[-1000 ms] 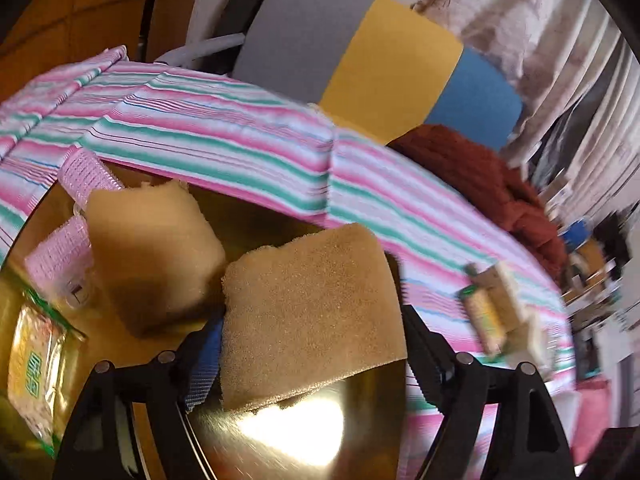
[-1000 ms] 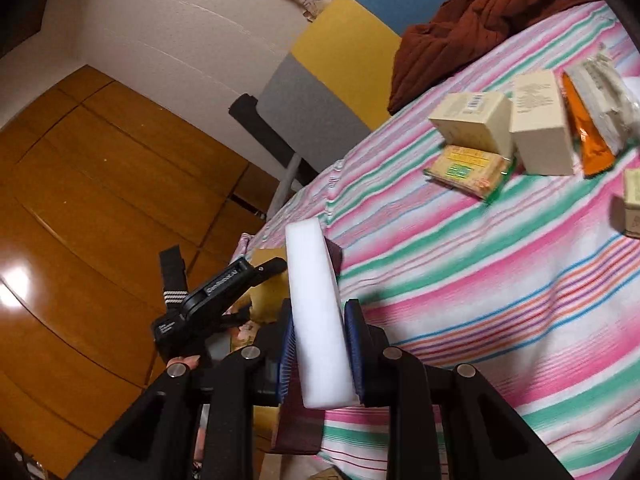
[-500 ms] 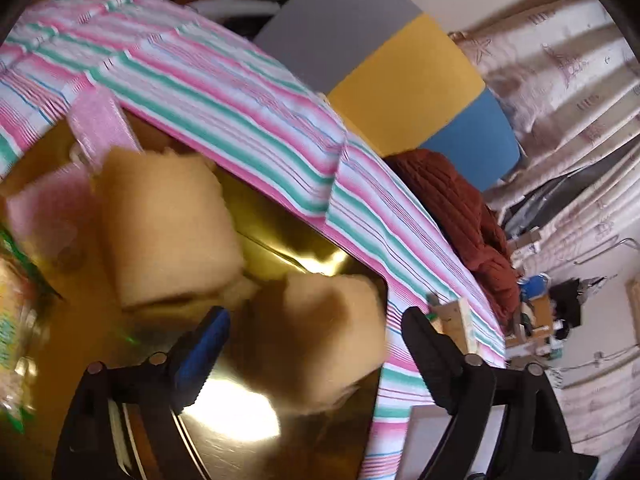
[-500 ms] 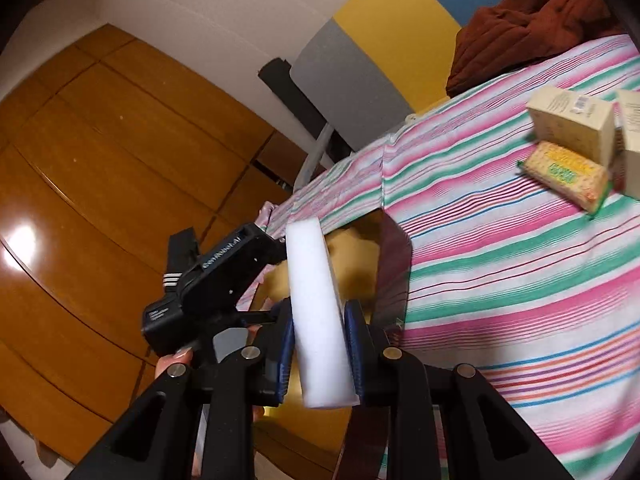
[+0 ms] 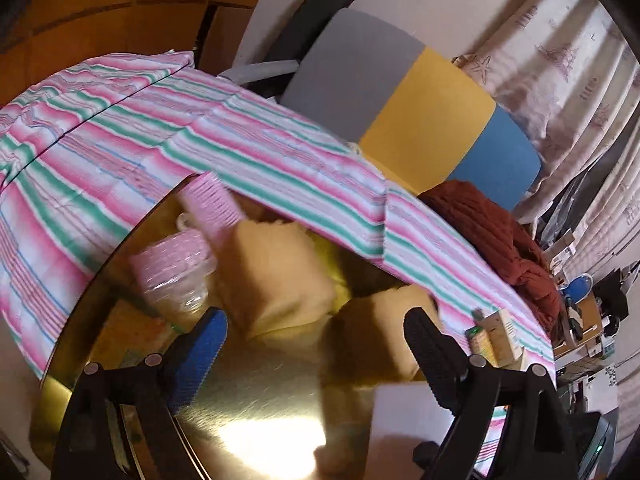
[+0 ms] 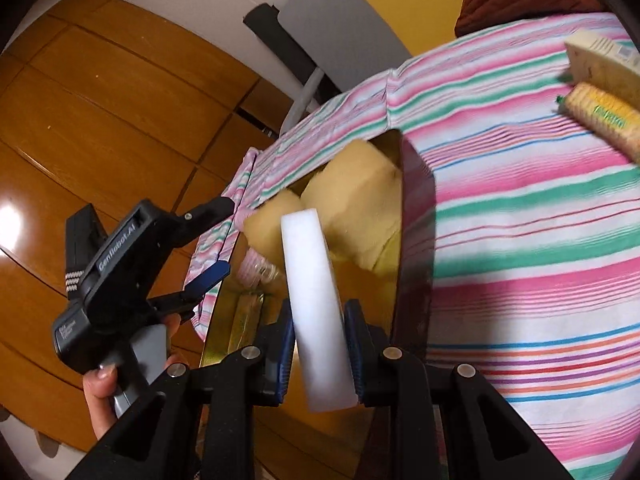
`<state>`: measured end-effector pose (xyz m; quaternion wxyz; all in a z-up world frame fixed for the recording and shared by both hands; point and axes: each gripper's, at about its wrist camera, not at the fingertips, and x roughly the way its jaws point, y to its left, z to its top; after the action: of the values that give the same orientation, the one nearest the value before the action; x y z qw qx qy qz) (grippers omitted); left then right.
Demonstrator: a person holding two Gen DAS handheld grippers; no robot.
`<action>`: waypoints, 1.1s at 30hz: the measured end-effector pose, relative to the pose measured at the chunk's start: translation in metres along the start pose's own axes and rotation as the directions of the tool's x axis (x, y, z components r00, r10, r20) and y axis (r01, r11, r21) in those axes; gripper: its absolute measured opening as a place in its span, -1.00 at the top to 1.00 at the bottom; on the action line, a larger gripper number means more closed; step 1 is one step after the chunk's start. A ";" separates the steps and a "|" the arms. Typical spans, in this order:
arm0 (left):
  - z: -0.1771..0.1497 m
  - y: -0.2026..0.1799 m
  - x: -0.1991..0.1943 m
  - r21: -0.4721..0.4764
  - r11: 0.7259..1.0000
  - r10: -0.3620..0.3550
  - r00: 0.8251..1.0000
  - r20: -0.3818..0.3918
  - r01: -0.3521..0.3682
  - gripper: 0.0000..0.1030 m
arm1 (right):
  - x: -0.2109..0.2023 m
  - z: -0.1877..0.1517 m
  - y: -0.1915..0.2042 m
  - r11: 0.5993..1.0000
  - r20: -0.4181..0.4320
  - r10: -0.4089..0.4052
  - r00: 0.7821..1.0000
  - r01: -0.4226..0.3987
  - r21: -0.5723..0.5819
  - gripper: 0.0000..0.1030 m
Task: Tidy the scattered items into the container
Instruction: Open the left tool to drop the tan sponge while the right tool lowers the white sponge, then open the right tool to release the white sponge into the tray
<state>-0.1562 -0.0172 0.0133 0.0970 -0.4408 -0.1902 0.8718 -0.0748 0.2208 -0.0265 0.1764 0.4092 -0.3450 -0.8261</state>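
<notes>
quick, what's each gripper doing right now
left gripper: open, holding nothing, above the gold container.
right gripper: shut on the white sponge block.

Two yellow sponges (image 6: pixel 356 204), one white sponge (image 6: pixel 320 308), two pink rollers (image 5: pixel 176 256), one cracker packet (image 6: pixel 600 120), counted.

wood-panelled wall (image 6: pixel 120 112); grey-yellow-blue chair (image 5: pixel 408 112), pale curtains (image 5: pixel 568 80)
</notes>
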 end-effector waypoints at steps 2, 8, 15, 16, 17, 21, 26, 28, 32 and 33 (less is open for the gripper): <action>-0.002 0.004 0.001 0.006 1.000 0.000 1.000 -0.013 0.000 -0.78 | 0.003 -0.003 0.001 1.000 -0.013 0.001 1.000 -0.001 0.007 0.52; -0.008 0.008 0.006 0.031 1.000 0.005 0.999 -0.034 -0.004 -0.77 | -0.005 -0.009 0.011 0.995 0.014 -0.089 0.996 0.089 -0.033 0.52; -0.002 0.009 0.010 0.031 0.999 -0.012 0.999 -0.036 0.013 -0.77 | -0.007 0.007 0.028 0.951 0.130 -0.279 0.952 0.292 -0.097 0.52; -0.001 0.009 0.011 0.035 0.999 -0.015 0.999 -0.037 0.016 -0.77 | -0.004 0.009 0.028 0.950 0.129 -0.283 0.950 0.297 -0.101 0.52; 0.000 0.008 0.011 0.044 0.999 -0.015 0.999 -0.042 0.017 -0.77 | -0.001 0.009 0.028 0.953 0.119 -0.278 0.953 0.289 -0.093 0.52; -0.001 0.010 0.015 0.065 0.998 -0.016 0.997 -0.070 0.021 -0.77 | 0.004 0.010 0.025 0.953 0.098 -0.286 0.953 0.294 -0.073 0.41; -0.003 0.012 0.021 0.061 0.997 -0.035 0.994 -0.105 0.041 -0.77 | 0.016 0.027 0.025 0.957 0.109 -0.278 0.954 0.285 -0.059 -0.03; -0.001 0.015 0.019 0.058 0.998 -0.032 0.995 -0.090 0.037 -0.77 | 0.022 0.037 0.025 0.951 0.113 -0.294 0.949 0.303 -0.065 -0.03; 0.008 0.025 0.016 0.026 0.999 -0.019 0.997 -0.080 0.022 -0.77 | 0.030 0.056 0.018 0.962 0.096 -0.271 0.958 0.274 -0.018 -0.14; 0.010 0.028 0.016 0.015 1.000 -0.019 0.997 -0.081 0.021 -0.77 | 0.034 0.061 0.019 0.961 0.090 -0.272 0.958 0.274 -0.022 -0.22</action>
<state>-0.1738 -0.0397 -0.0047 0.1168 -0.4731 -0.1838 0.8537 -0.1435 0.2139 -0.0055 0.0528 0.4139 -0.2782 -0.8651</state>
